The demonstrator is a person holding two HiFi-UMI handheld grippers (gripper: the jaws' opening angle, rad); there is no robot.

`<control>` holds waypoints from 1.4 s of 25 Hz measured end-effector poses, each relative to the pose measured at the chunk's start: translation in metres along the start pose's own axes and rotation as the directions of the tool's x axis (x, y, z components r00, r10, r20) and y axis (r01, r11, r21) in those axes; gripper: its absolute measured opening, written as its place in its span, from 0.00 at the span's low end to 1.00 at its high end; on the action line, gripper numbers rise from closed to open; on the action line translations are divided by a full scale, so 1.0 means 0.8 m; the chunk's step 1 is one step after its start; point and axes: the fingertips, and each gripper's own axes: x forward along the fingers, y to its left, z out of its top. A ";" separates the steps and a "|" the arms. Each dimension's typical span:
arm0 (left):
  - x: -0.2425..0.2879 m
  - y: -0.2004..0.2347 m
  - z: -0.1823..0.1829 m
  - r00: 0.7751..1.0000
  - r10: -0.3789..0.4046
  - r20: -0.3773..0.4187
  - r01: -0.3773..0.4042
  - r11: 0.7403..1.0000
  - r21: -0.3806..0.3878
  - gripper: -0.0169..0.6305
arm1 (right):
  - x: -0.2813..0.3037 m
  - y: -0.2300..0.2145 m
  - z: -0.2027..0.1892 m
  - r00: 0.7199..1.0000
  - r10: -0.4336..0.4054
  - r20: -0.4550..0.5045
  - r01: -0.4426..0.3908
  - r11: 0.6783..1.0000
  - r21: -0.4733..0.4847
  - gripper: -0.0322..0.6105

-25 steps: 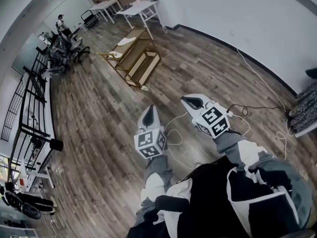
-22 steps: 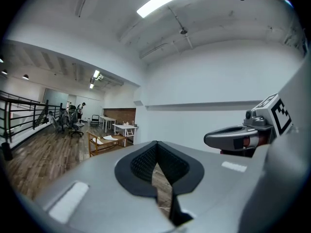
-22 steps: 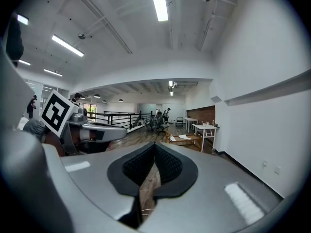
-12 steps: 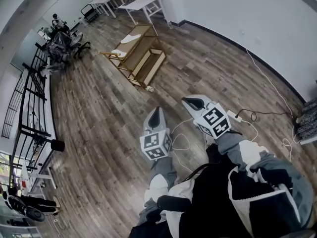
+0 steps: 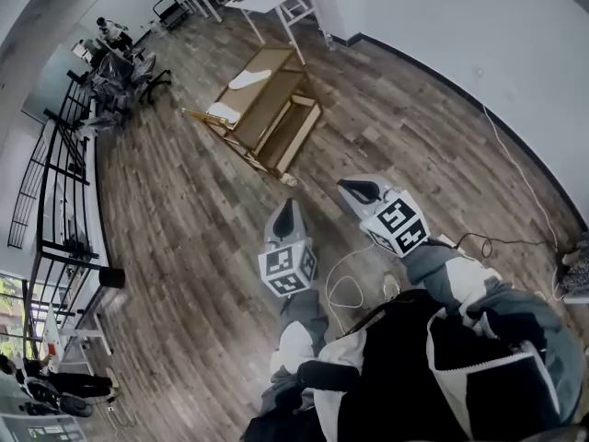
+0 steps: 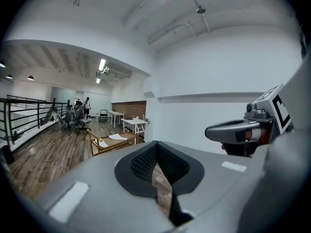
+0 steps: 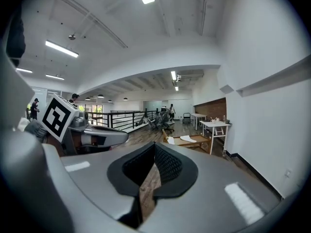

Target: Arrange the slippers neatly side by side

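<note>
Left claw point(image 5: 285, 208) clenched on nothing; right claw point(image 5: 354, 190) likewise shut and empty. Both held out side by side above the wood floor point(image 5: 184, 210), well short of the slippers. Two white slippers in all, lying apart on a low wooden rack point(image 5: 276, 86). Far slipper point(image 5: 248, 79) with long axis roughly along the rack's length. Near slipper point(image 5: 224, 111) at the rack's left end. Toe directions too small to tell. One black-and-white marker cube point(image 5: 287, 270) on each claw.
</note>
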 end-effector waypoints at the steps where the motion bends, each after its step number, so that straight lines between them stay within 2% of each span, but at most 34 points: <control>1: 0.020 0.010 0.008 1.000 0.014 0.005 -0.014 1.000 -0.003 0.04 | 0.015 -0.017 0.006 1.000 0.006 0.002 -0.006 1.000 -0.002 0.06; 6: 0.081 0.052 0.050 0.996 0.074 0.043 -0.074 0.997 -0.003 0.05 | 0.075 -0.099 0.034 0.999 -0.001 0.032 0.001 1.000 0.001 0.06; 12: 0.142 0.127 0.049 0.992 0.120 0.037 -0.119 0.993 -0.012 0.05 | 0.151 -0.164 0.037 0.999 -0.005 0.033 0.004 1.000 0.009 0.06; 16: 0.207 0.182 0.052 0.993 0.099 0.056 -0.098 0.995 -0.030 0.05 | 0.228 -0.196 0.043 0.999 0.014 0.045 -0.013 1.000 -0.007 0.06; 19: 0.276 0.228 0.071 0.995 0.067 0.072 -0.066 0.998 -0.015 0.04 | 0.305 -0.229 0.057 0.999 -0.008 0.031 0.009 1.000 -0.018 0.06; 24: 0.388 0.294 0.093 0.999 0.003 0.040 -0.002 1.000 -0.025 0.05 | 0.418 -0.269 0.092 1.000 -0.028 0.005 0.029 0.999 -0.025 0.06; 29: 0.457 0.322 0.092 0.999 -0.049 -0.004 0.048 0.999 -0.006 0.04 | 0.488 -0.297 0.098 1.000 -0.026 -0.013 0.026 1.000 -0.003 0.06; 35: 0.529 0.361 0.099 0.999 -0.028 -0.027 0.027 0.999 -0.025 0.05 | 0.567 -0.345 0.107 1.000 -0.002 -0.028 0.002 1.000 0.004 0.06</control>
